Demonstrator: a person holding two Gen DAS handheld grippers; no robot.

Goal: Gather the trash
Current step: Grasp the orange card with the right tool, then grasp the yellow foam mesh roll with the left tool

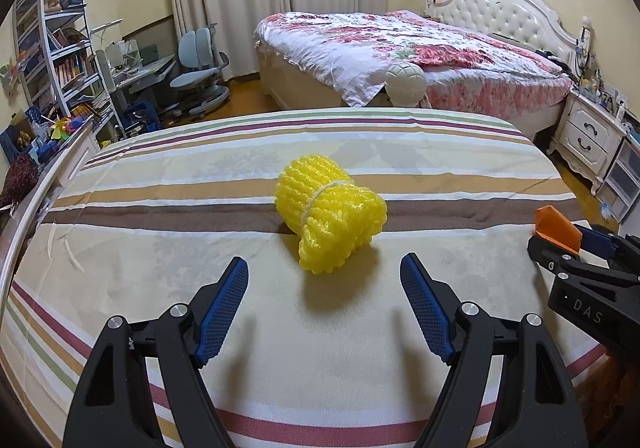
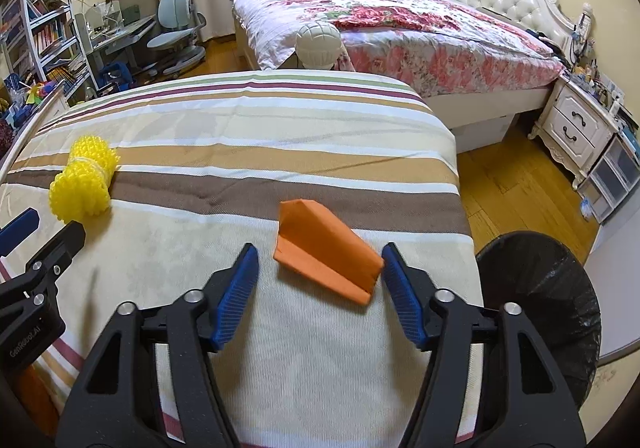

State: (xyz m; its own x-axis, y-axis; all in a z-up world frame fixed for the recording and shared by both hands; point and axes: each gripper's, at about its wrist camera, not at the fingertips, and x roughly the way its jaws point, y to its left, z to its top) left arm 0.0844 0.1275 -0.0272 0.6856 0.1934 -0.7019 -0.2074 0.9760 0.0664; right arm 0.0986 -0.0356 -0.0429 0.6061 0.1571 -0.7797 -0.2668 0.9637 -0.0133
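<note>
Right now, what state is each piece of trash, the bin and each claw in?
Yellow foam net bundle: tied with string, lying on the striped cloth, untouched.
Orange folded paper: on the cloth, between the right claw's fingers, not yet pinched.
Black-lined bin: open, standing beside the table.
Left claw: open, empty.
Right claw: open around the paper.

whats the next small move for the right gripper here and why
Probably ease the right gripper forward a little, then close. The orange folded paper lies between its open fingers, its near end close to the right pad, but not yet gripped. The bin waits just right of the table.
</note>
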